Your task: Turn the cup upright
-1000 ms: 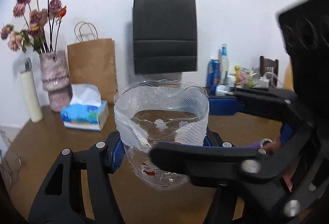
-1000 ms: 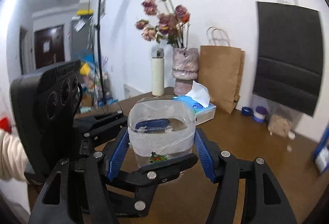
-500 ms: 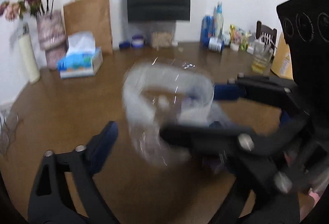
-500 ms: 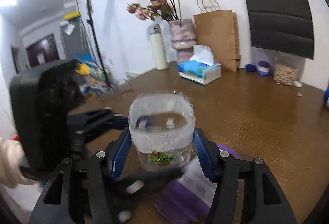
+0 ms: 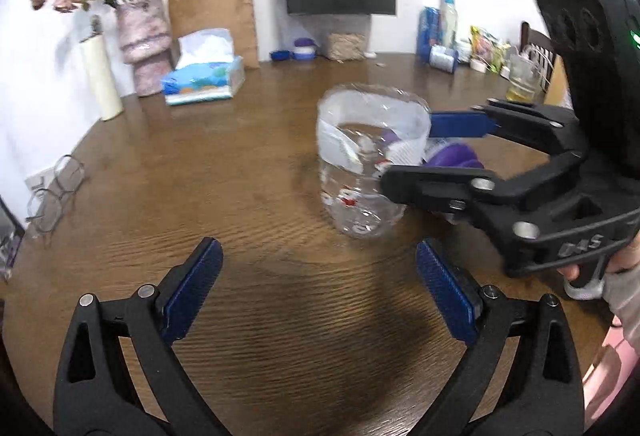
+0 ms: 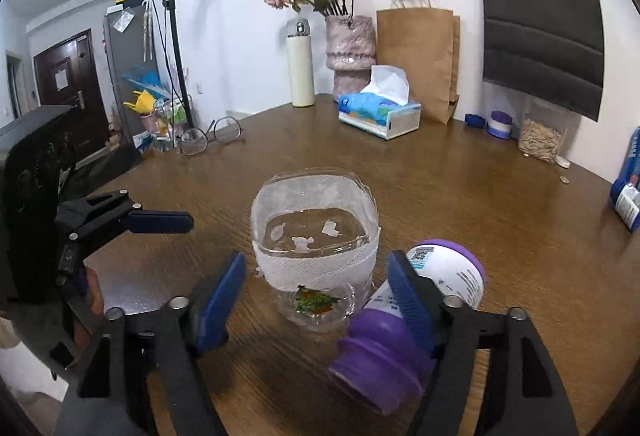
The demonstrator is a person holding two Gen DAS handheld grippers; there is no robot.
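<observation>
Clear plastic cup point(image 6: 315, 248) standing upright, mouth up, on the brown wooden table point(image 6: 460, 195), white mesh band around its upper half, small printed picture low on the wall. Right gripper point(image 6: 316, 296) spread wide, blue pads point(image 6: 218, 302) flanking the cup at 9 and 3 o'clock with a gap on each side, touching nothing that can be made out. Purple-capped bottle point(image 6: 408, 320) lying on its side just beside the 3 o'clock finger. Left gripper point(image 5: 316, 292) also wide apart, empty, hovering over bare wood, with the cup point(image 5: 366, 163) at 1 o'clock, well clear. Tissue box point(image 5: 204, 79) far off at 11 o'clock.
</observation>
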